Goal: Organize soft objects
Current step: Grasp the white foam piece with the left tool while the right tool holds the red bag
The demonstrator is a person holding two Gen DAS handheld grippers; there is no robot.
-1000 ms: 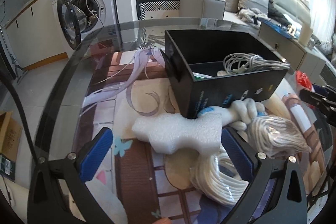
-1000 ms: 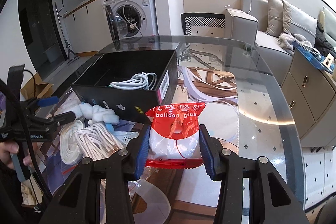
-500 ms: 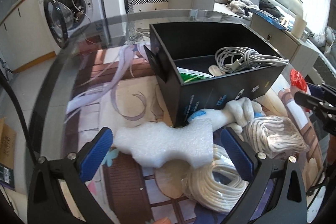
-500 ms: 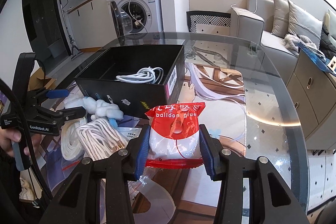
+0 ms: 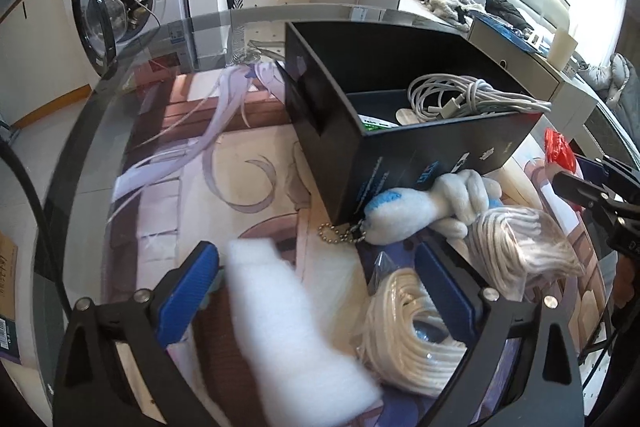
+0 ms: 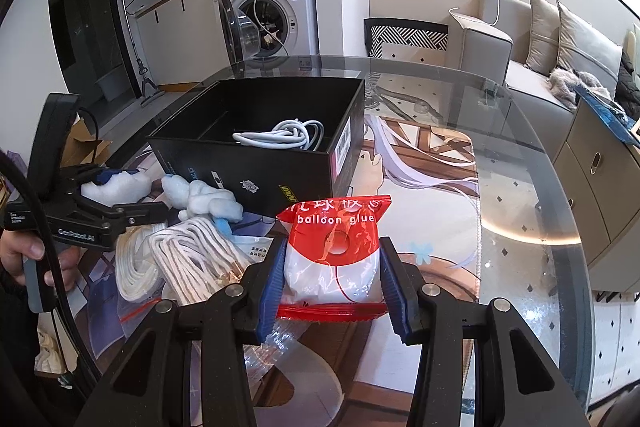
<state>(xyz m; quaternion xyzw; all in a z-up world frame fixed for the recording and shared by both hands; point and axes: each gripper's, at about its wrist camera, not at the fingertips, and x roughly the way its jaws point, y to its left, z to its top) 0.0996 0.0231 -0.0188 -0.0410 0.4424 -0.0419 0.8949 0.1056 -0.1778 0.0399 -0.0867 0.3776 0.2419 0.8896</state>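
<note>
My left gripper (image 5: 314, 259) is wide open over a white foam piece (image 5: 288, 331), and its jaws are closing. The foam lies between the blue pads (image 5: 188, 291), near the left one and apart from the right one. The right wrist view also shows this gripper (image 6: 132, 193) with the foam (image 6: 116, 185) between its fingers. My right gripper (image 6: 333, 247) is shut on a red and white balloon glue packet (image 6: 334, 251), held above the table. A white and blue plush toy (image 5: 432, 203) leans on the black box (image 5: 400, 163).
The box holds a coiled white cable (image 5: 472, 99). Two bagged bundles of white rope (image 5: 404, 327) (image 5: 516, 251) lie in front of it, by the left gripper's right finger. A picture mat covers the round glass table (image 6: 540, 155). A clear bag (image 6: 280, 343) lies under the right gripper.
The left gripper has tipped downward. The foam, which lay crosswise ahead of its fingertips, now sits lengthwise between the jaws and closer to the camera. The right gripper still holds the packet.
</note>
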